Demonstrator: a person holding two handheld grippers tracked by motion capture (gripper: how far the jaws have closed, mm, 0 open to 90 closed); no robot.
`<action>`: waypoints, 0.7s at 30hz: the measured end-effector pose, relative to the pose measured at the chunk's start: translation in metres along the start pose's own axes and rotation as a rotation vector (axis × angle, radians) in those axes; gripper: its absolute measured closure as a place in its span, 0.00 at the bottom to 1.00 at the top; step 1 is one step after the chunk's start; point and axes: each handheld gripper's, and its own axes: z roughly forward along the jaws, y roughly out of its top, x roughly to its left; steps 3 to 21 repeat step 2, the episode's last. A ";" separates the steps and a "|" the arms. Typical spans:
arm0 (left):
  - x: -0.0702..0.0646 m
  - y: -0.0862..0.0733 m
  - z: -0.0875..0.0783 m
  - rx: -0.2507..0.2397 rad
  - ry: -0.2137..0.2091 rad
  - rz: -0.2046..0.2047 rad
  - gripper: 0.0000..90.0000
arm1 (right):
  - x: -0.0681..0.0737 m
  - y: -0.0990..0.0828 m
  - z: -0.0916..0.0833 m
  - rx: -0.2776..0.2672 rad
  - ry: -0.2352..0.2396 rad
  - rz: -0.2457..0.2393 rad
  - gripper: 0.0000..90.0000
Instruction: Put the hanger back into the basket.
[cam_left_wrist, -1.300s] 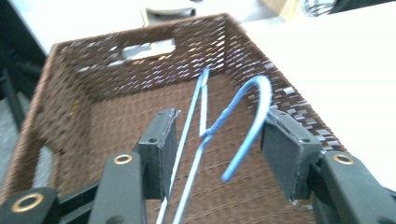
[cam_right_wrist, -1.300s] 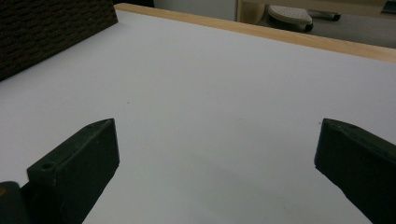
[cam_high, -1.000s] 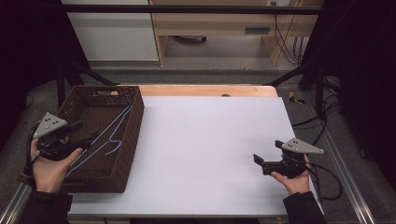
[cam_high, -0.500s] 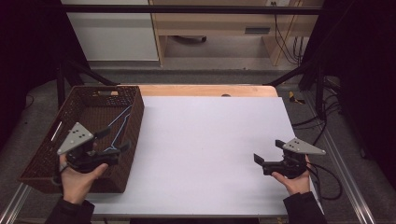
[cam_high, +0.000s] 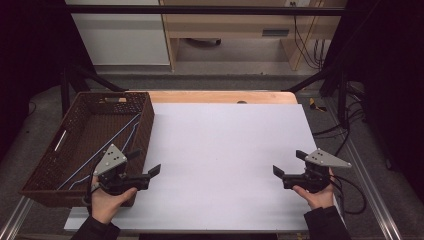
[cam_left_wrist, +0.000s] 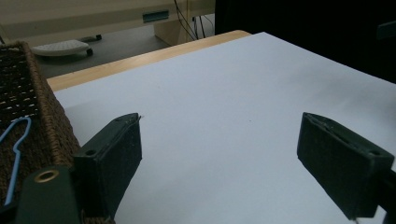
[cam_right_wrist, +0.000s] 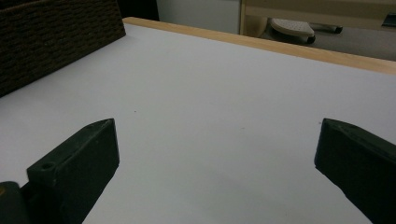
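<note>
Your left gripper (cam_high: 145, 164) hangs at the near-left of the white table (cam_high: 230, 150), right at the near right-hand corner of the brown wicker basket (cam_high: 50, 170), its jaws spread wide with nothing between them. In the left gripper view the same gripper (cam_left_wrist: 219, 154) points out across the bare white surface, one jaw close against the woven basket wall (cam_left_wrist: 28, 93), the other well out over the table.

Your right gripper (cam_high: 285, 164) sits low over the near-right part of the table, well apart from the left one, held in your right hand (cam_high: 316, 192). Its jaws also stand wide apart and hold nothing; in the right gripper view the gripper (cam_right_wrist: 217, 154) faces toward the basket (cam_right_wrist: 51, 37), which stands far off at the upper left.

The basket rests on the left side of the table, overhanging its left edge. Inside it lie thin blue wire hangers (cam_high: 105, 145), flat along the bottom; a blue hook (cam_left_wrist: 16, 140) of one shows in the left gripper view, inside the basket wall. Your left hand (cam_high: 107, 200) grips its tool just in front of the basket's near wall.

A strip of bare wood (cam_high: 220, 96) runs along the table's far edge.
</note>
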 end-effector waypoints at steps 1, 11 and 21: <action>0.000 -0.001 0.001 0.005 -0.001 0.002 0.15 | 0.000 0.000 0.000 -0.001 0.002 -0.002 0.01; 0.000 -0.001 0.001 0.009 0.001 0.003 0.15 | 0.000 0.000 0.000 -0.002 0.001 0.001 0.01; 0.000 -0.001 0.001 0.009 0.001 0.003 0.15 | 0.000 0.000 0.000 -0.002 0.001 0.001 0.01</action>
